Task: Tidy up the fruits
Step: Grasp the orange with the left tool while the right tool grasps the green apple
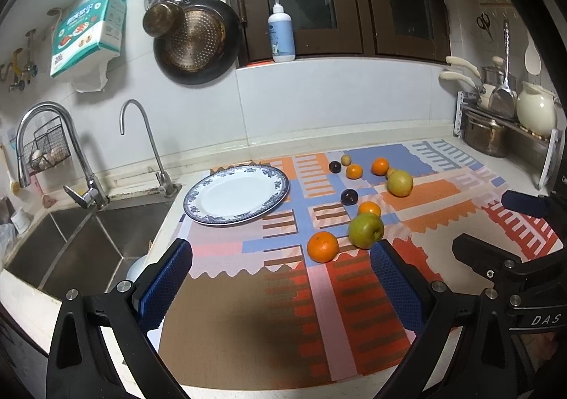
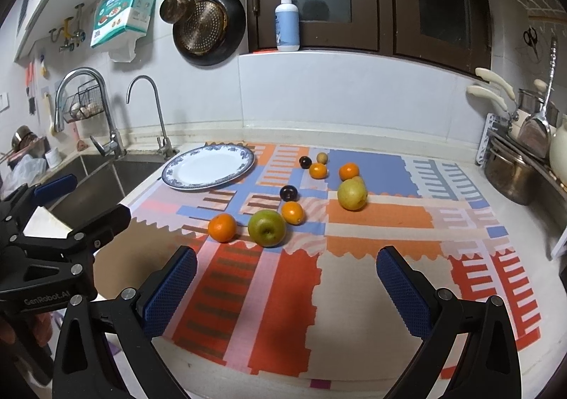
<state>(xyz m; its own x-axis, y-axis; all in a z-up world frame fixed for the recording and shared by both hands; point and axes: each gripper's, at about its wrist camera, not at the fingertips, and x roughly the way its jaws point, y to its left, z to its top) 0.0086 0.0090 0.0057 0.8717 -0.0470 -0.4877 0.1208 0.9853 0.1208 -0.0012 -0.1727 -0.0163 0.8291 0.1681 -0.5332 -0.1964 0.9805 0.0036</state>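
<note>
On the surface lies a patterned mat with the fruit scattered across its middle. Near the front sit an orange and a green apple, just beside each other, with a second orange right behind the apple. Farther back are a dark plum and a yellow pear. At the far edge lie another plum, a small tan fruit and two more oranges. The plate stands bare at the far left, next to the sink. The left claw is wide and holds nothing, low over the near mat. The right claw is likewise wide and holds nothing, to its right.
</note>
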